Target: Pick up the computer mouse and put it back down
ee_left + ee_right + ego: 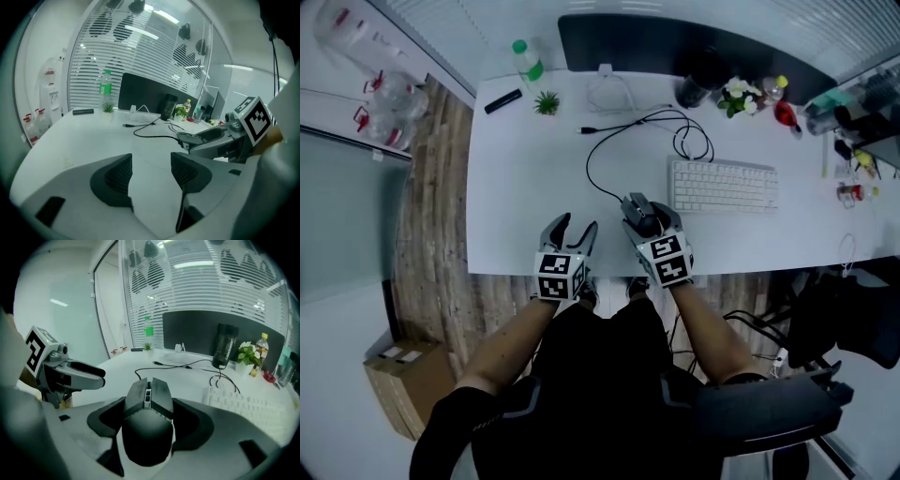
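The white desk is pretty busy. A keyboard sits just right of the mouse, and the mouse cable loops back toward the monitor. A small plant, a green bottle and a dark tumbler line the back. Nothing is crowding the mouse itself. It's near the front edge, clamped by its sides in the right gripper, though I can't tell if it's off the surface. Its long axis runs away from the person, with the button end pointing at the monitor, angled slightly left. The left gripper hangs beside it with its jaws wide and only desk between them.
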Motion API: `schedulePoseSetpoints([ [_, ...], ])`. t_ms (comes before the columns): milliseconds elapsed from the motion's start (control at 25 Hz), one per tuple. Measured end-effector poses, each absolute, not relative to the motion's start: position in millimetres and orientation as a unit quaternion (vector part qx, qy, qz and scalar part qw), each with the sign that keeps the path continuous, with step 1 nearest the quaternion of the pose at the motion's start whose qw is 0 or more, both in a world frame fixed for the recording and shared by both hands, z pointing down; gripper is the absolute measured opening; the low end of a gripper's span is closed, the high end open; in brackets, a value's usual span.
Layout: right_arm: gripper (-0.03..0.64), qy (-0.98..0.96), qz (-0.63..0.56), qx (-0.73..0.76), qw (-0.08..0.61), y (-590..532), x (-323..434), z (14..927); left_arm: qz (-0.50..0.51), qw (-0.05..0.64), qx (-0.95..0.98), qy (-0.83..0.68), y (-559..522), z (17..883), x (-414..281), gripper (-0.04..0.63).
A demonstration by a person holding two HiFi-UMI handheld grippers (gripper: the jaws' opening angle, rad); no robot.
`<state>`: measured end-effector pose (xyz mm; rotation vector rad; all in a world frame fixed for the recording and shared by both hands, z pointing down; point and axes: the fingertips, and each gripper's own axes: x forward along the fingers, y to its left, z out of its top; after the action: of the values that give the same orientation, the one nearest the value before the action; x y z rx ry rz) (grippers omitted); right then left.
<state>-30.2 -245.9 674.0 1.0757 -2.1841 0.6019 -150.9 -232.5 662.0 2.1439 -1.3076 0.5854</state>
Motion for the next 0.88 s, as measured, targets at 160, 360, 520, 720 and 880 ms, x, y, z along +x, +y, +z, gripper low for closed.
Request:
schedulePoseSetpoints([
  [160,0.295,-0.837,0.226,0.409,0.286,-253.1,-33.2,625.9,0.193,0.251,0.813,-0.488,-248.9,618.4,-150.2,0.275],
  [360,0.295,-0.847,0.199,0.421,0.255,-265.7,-31.3,565.3,0.144,0.204,0.83,-0.498,-279.8,552.3,-152.1,0.276],
  [520,0.295,-0.854,0.18,0.429,0.233,-268.8,-28.6,522.9,0.119,0.16,0.84,-0.504,-289.9,505.2,-153.8,0.276],
  [720,0.295,-0.859,0.153,0.439,0.213,-274.2,-29.2,479.8,0.093,0.137,0.853,-0.495,-299.0,468.0,-151.4,0.276],
  [880,0.295,-0.857,0.139,0.453,0.205,-268.3,-31.5,461.2,0.093,0.129,0.863,-0.479,-290.5,455.5,-151.2,0.276],
])
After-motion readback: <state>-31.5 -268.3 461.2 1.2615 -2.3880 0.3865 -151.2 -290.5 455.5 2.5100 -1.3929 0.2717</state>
